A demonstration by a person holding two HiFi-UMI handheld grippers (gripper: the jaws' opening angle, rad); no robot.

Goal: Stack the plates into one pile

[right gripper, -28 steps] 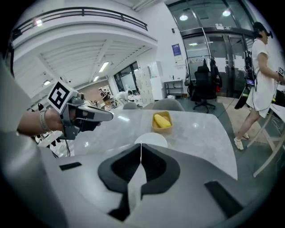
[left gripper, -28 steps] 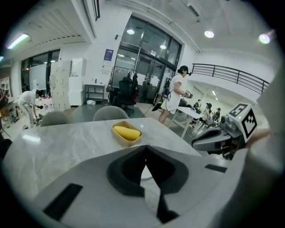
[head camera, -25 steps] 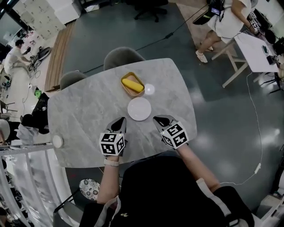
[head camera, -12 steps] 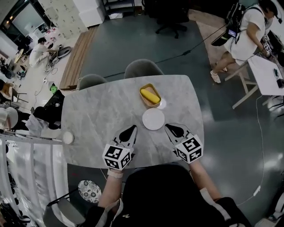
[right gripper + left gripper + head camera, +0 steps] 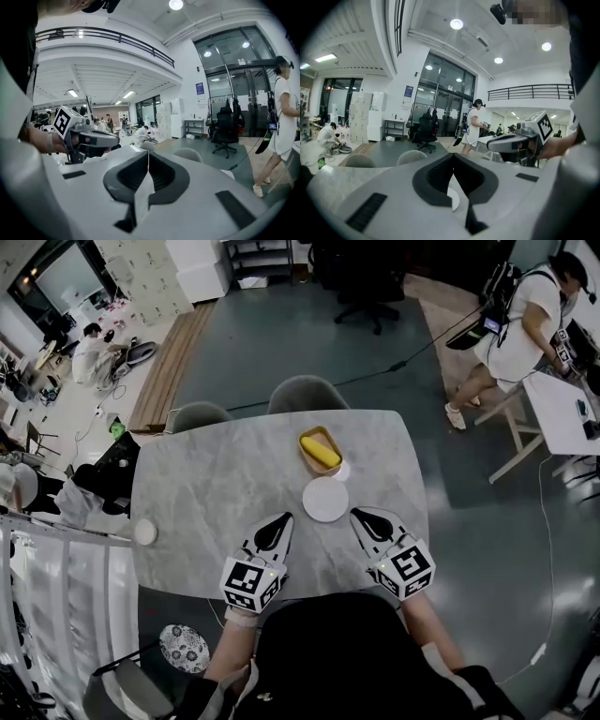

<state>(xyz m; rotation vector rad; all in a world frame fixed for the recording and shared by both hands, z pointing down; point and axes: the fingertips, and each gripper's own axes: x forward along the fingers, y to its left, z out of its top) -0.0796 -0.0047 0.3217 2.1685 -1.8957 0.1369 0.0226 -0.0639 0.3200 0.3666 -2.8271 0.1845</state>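
A round white plate [image 5: 325,500] lies near the middle of the grey marble table [image 5: 216,484]. Just behind it stands a yellow dish [image 5: 320,450] with a yellow item in it, and a small white saucer [image 5: 344,471] peeks out at the dish's right. My left gripper [image 5: 285,519] hovers at the plate's near left, shut and empty. My right gripper [image 5: 357,514] hovers at its near right, also shut with nothing in it. In the left gripper view a sliver of the plate [image 5: 453,198] shows below the closed tips [image 5: 453,157]. The right gripper view shows its tips [image 5: 148,153] meeting.
A small white round object [image 5: 143,532] sits at the table's left edge. Two grey chairs [image 5: 308,392] [image 5: 199,414] stand at the far side. A person [image 5: 511,329] stands by a white table [image 5: 562,409] at the right; others sit on the floor far left.
Both grippers have risen from the table side by side, staying shut and empty. The plate, dish and saucer have not moved on the table.
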